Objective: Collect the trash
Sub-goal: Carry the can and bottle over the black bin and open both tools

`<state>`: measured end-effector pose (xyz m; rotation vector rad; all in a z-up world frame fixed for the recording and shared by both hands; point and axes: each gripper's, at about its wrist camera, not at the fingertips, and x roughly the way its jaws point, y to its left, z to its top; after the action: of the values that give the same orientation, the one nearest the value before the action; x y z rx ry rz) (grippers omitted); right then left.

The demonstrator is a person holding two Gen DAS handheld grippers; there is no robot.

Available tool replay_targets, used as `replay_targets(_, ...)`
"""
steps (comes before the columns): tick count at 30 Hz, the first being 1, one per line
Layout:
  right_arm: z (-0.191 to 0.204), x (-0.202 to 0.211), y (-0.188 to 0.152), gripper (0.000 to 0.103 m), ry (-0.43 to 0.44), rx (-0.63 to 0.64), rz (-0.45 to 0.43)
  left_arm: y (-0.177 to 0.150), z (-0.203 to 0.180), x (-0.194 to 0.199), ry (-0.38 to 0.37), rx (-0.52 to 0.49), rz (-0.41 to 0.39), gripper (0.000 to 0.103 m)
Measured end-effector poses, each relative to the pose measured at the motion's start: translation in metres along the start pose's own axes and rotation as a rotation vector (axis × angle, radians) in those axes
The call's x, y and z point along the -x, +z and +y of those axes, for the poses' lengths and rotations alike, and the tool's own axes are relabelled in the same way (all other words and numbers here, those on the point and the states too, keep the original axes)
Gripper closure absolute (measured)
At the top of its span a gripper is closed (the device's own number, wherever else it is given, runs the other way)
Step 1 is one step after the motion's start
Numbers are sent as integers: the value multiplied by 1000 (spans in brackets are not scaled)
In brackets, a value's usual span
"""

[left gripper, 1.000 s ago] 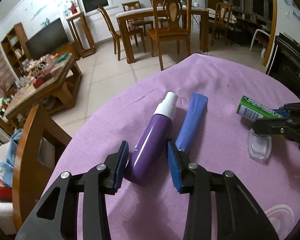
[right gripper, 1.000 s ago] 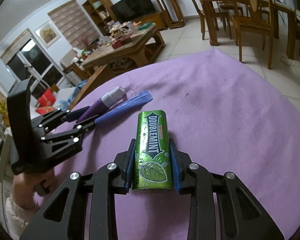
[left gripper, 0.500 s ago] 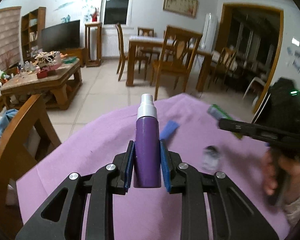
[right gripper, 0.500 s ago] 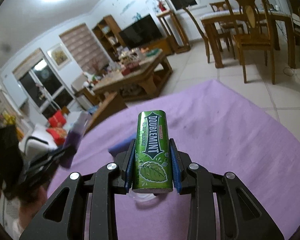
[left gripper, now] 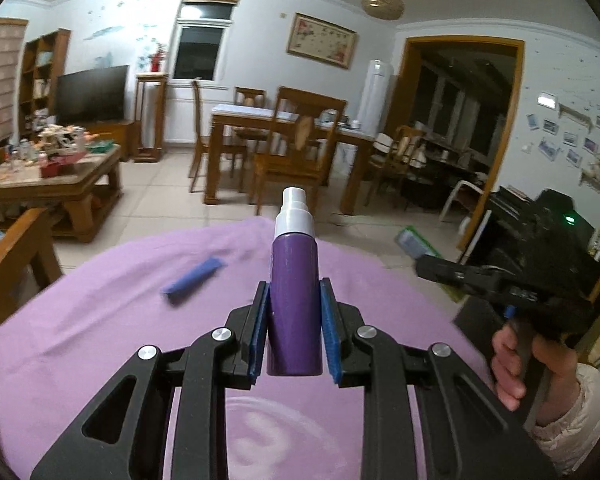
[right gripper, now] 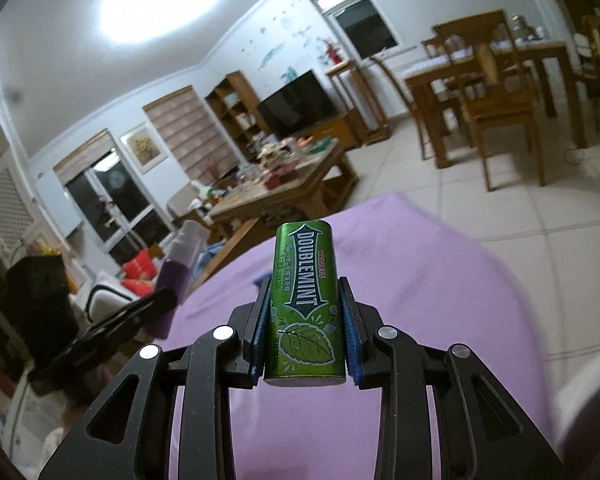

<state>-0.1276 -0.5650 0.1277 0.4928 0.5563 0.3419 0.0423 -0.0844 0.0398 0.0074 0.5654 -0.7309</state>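
Left tongs (left gripper: 294,328) now grip the purple spray bottle (left gripper: 295,300), lifted off the tabletop (left gripper: 100,320); right tongs (right gripper: 305,332) hold the gum canister (right gripper: 305,300) aloft. Blue wrapper (left gripper: 192,280) remains at 10 o'clock, uncollected.

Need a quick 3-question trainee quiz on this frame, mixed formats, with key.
1. What does the left gripper clamp?
2. True or false: the green Doublemint can lies on the purple cloth.
3. Which item is left on the cloth: A) blue packet B) red mug C) spoon?

Key:
1. The purple spray bottle.
2. False; the right gripper holds it above the cloth.
3. A
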Motion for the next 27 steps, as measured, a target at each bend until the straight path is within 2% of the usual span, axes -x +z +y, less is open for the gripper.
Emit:
replay_targets(5, -48, 101, -22, 72, -124, -38, -74, -2, -67, -40, -98, -70, 51, 79)
replay_targets(13, -133, 230, -64, 72, -323, -164, -188, -12, -200, -94, -332, -205, 134, 79)
replay_targets(17, -166, 271, -85, 72, -396, -229, -216, -21, -253, -117, -435, -254, 176, 79)
replay_targets(21, -188, 289, -100, 72, -438, -269, -222, -34, -290, -138, -503, -289, 230, 79)
replay_targets(27, -213, 298, -119, 72, -462, -317, -216, -46, -313, -161, -535, -300, 304, 79)
